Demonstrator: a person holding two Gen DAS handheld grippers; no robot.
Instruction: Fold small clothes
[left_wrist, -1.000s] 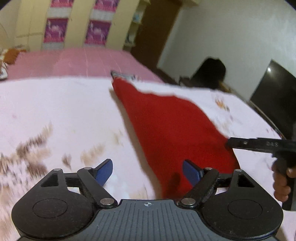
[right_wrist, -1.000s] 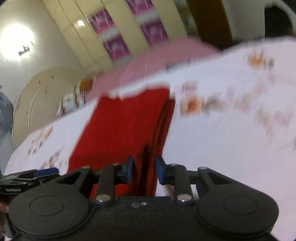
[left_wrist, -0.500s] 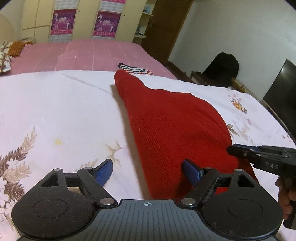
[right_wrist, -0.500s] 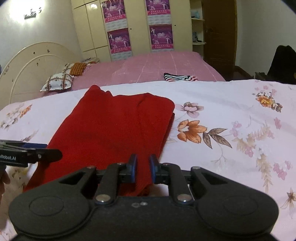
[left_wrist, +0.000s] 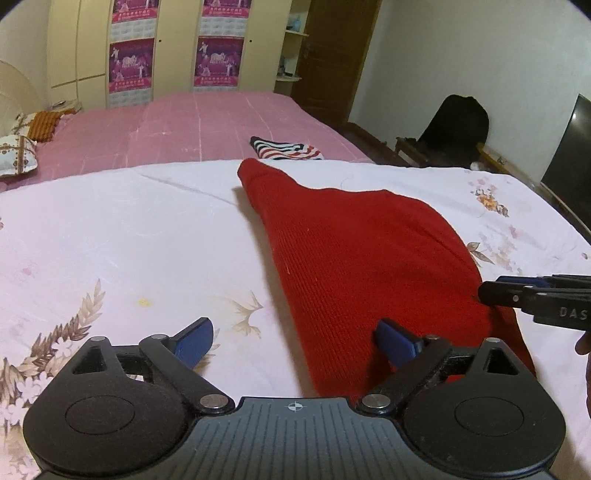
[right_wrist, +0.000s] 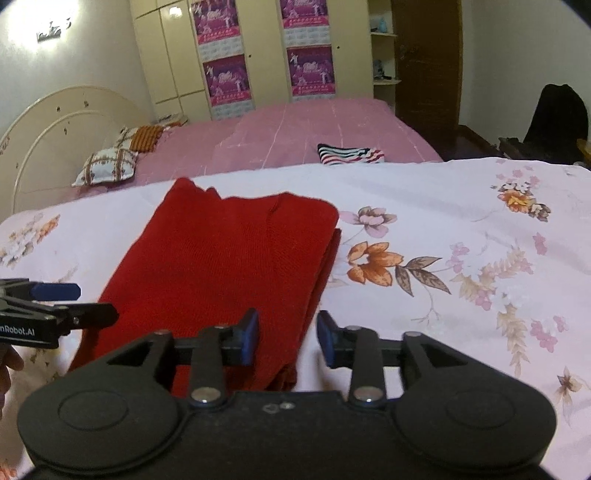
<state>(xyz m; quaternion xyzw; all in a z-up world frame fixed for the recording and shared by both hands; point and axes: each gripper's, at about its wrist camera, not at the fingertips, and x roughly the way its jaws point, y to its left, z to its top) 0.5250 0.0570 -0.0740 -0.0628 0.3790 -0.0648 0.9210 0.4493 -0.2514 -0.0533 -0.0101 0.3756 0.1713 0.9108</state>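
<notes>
Bedroom scene, seen from two claw-mounted cameras looking down onto a bed. Spread over the near part of the bed, a white sheet with a floral print (right_wrist: 461, 221); beyond it, a pink bedspread (right_wrist: 295, 129). Lying flat on the white sheet, a red knitted garment (left_wrist: 354, 258), folded lengthways into a long panel, narrow end pointing toward the pink bedspread, layered edges visible along its right side in the right wrist view (right_wrist: 221, 258). Left claw (left_wrist: 293, 341) low over the near end of the garment, jaws spread wide and opening further, one blue pad (left_wrist: 194, 341) over bare sheet, the other over red knit, the garment's left edge between them but not pinched. Right claw (right_wrist: 288, 341) at the garment's near right corner, jaws opening, a gap between the blue pads (right_wrist: 251, 332), the folded edge of the knit between them and no longer squeezed. Each claw visible at the edge of the other's view, with part of a hand behind it. Farther off on the pink bedspread, a small striped folded cloth (left_wrist: 286, 149), well apart from the red garment. At the bed's head, patterned pillows (right_wrist: 105, 166) and a cream headboard (right_wrist: 55, 129). Against the back wall, a pale wardrobe with purple posters (left_wrist: 218, 61).
</notes>
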